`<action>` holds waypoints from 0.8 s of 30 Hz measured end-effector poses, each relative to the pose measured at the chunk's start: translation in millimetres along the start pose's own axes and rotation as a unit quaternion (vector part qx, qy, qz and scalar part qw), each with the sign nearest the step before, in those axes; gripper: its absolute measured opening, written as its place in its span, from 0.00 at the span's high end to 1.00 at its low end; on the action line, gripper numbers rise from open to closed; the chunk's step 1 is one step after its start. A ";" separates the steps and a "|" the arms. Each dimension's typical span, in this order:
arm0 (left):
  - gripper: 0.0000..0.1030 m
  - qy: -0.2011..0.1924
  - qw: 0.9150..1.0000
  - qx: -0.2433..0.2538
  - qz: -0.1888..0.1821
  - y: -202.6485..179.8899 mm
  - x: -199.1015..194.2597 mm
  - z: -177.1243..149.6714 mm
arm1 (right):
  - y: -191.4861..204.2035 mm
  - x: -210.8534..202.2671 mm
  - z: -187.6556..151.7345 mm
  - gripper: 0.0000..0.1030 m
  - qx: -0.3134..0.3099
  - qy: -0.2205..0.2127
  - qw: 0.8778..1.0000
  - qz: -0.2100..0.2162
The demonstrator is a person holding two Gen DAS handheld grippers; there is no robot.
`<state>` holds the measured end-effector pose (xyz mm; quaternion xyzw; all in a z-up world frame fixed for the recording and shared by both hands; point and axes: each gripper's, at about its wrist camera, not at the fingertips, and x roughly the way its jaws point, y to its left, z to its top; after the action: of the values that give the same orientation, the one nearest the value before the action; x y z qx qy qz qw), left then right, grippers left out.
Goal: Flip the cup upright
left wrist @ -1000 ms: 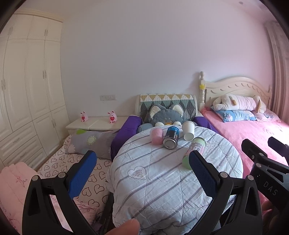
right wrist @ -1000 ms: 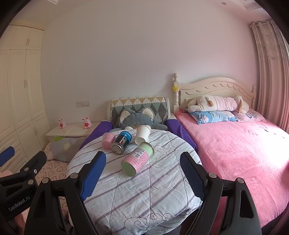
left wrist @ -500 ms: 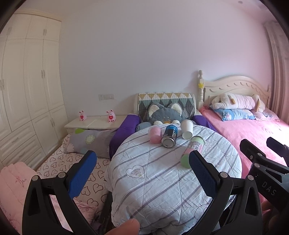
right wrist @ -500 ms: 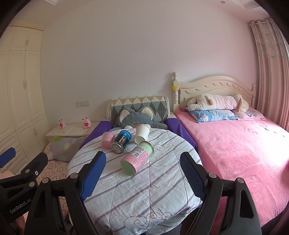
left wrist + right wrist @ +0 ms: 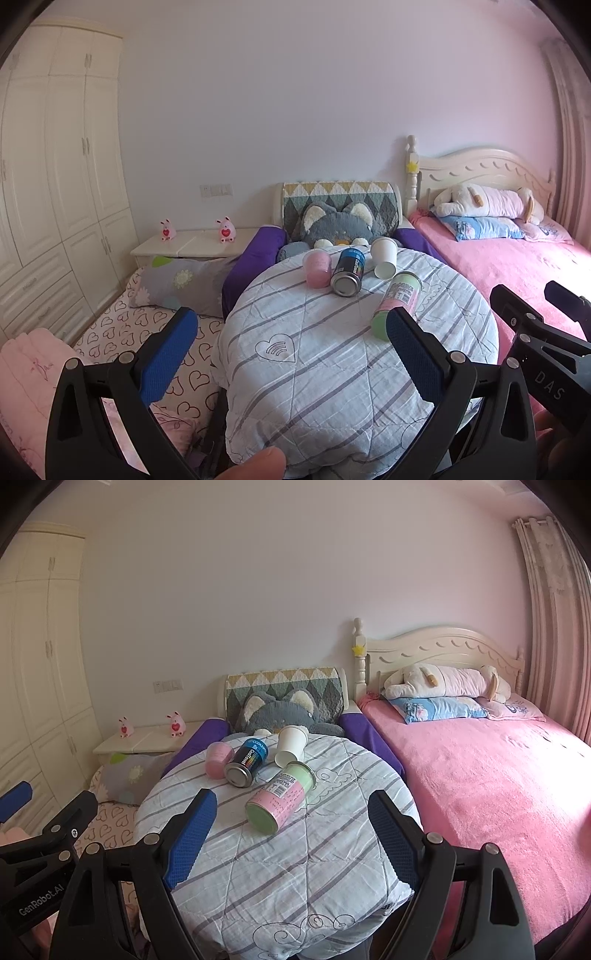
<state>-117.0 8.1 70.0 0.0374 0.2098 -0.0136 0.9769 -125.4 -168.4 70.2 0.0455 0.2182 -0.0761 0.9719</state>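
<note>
A white paper cup [image 5: 291, 746] lies on its side at the far part of a round table covered with a striped quilt [image 5: 280, 856]; it also shows in the left wrist view [image 5: 384, 257]. A pink cup [image 5: 218, 759] stands mouth down to its left, also seen in the left wrist view [image 5: 317, 267]. My left gripper [image 5: 291, 354] is open and empty, well short of the cups. My right gripper [image 5: 291, 834] is open and empty, also short of them.
A dark can [image 5: 246, 762] and a pink-and-green can [image 5: 280, 800] lie on their sides between the cups and my grippers. A pink bed [image 5: 498, 786] lies right of the table. A grey plush cushion [image 5: 280, 710] sits behind it. A nightstand [image 5: 195, 245] and wardrobe [image 5: 55, 184] are at left.
Both grippers have drawn slightly back and to the right; the table appears a little farther. The cups and cans have not moved. Both grippers stay open.
</note>
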 end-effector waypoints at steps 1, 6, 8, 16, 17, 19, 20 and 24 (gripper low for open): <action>0.00 0.002 1.000 0.000 0.000 0.0 2.7 -0.4 | 0.3 1.2 0.5 0.17 0.000 0.001 1.000 0.000; 0.00 0.032 0.999 0.001 -0.009 -0.6 24.4 -1.5 | 1.4 13.8 -0.4 0.17 0.001 0.015 1.000 0.002; 0.00 0.059 0.998 -0.003 -0.023 -0.5 39.4 -2.4 | 1.4 22.4 -0.4 0.17 0.000 0.024 1.000 0.002; 0.00 0.133 0.991 -0.002 -0.010 1.6 115.9 0.6 | 3.2 78.6 8.5 0.17 0.002 0.074 0.997 0.015; 0.00 0.139 0.990 -0.002 -0.006 2.5 127.6 2.1 | 5.1 92.4 12.1 0.17 0.000 0.084 0.996 0.019; 0.00 0.156 0.988 -0.004 -0.007 5.8 148.1 3.8 | 9.5 110.8 16.1 0.17 -0.006 0.095 0.995 0.022; 0.00 0.166 0.986 -0.006 -0.005 7.0 162.3 5.0 | 12.5 122.3 18.4 0.17 -0.010 0.101 0.995 0.024; 0.00 0.181 0.983 -0.007 0.002 9.6 201.4 11.4 | 23.9 173.3 28.6 0.17 -0.020 0.134 0.990 0.034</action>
<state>71.7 14.5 -1.7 0.0327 0.3834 -0.0032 0.9230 45.3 -170.6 22.6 0.0430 0.3460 -0.0314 0.9367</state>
